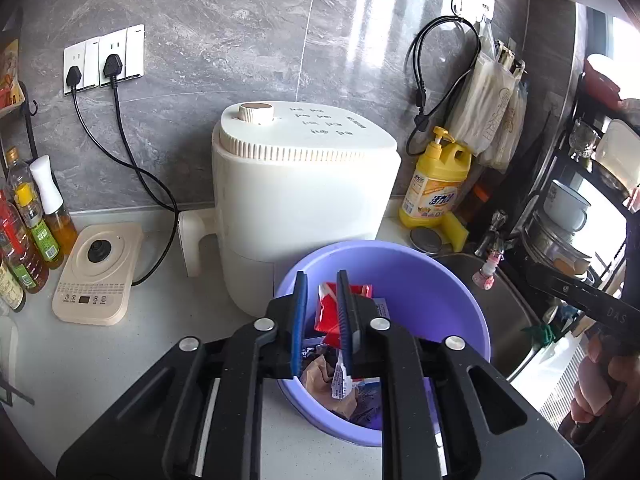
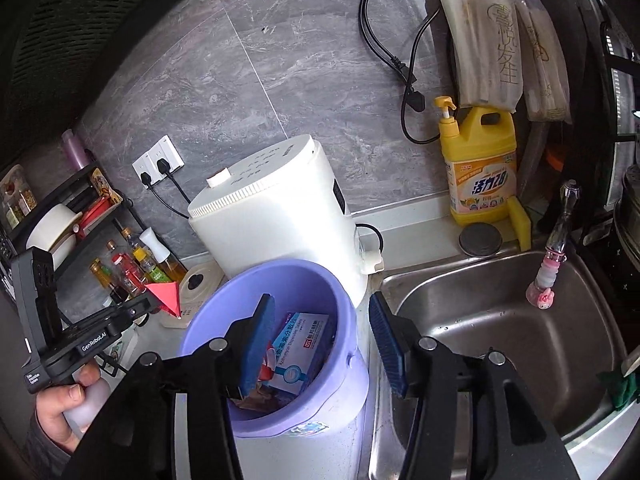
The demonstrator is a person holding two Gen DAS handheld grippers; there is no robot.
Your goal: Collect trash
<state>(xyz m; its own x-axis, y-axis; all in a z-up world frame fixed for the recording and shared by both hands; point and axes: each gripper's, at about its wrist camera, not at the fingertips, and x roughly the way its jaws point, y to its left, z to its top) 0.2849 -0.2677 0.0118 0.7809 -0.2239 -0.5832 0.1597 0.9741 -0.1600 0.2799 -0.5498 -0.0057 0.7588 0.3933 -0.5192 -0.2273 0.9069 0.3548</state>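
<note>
**Layout.** A pale counter (image 1: 100, 360) runs along a grey marbled wall. A steel sink (image 2: 480, 320) is set into it at the right side. A white appliance (image 1: 304, 184) with a ribbed lid stands against the wall. A yellow detergent bottle (image 2: 480, 168) stands behind the sink.

**Container.** A purple bucket (image 1: 424, 296) stands on the counter, just in front of the appliance and just beside the sink rim. It holds the collected trash.

**Left gripper.** The left gripper (image 1: 322, 280) hangs above the bucket, pointing down at a slant. Its jaws stand slightly parted. A red wrapper (image 1: 332, 308) lies in the gap at the tips. A strip of bucket wall shows between it and the left-side pad, so the pads do not clamp it. In the right wrist view the wrapper shows as a red triangle at the gripper tip, beside the bucket rim. A hand (image 2: 60, 404) holds the gripper handle.

**Right gripper.** The right gripper (image 2: 320, 304) is wide apart and empty. One finger is over the bucket opening. The other is over the strip between the bucket and the sink.

**Trash in the bucket.**
- a blue-and-white box (image 2: 300, 344), leaning on the inner wall
- a crumpled brown paper (image 1: 320, 376)
- a small white sachet (image 1: 340, 380), beside the paper
</note>
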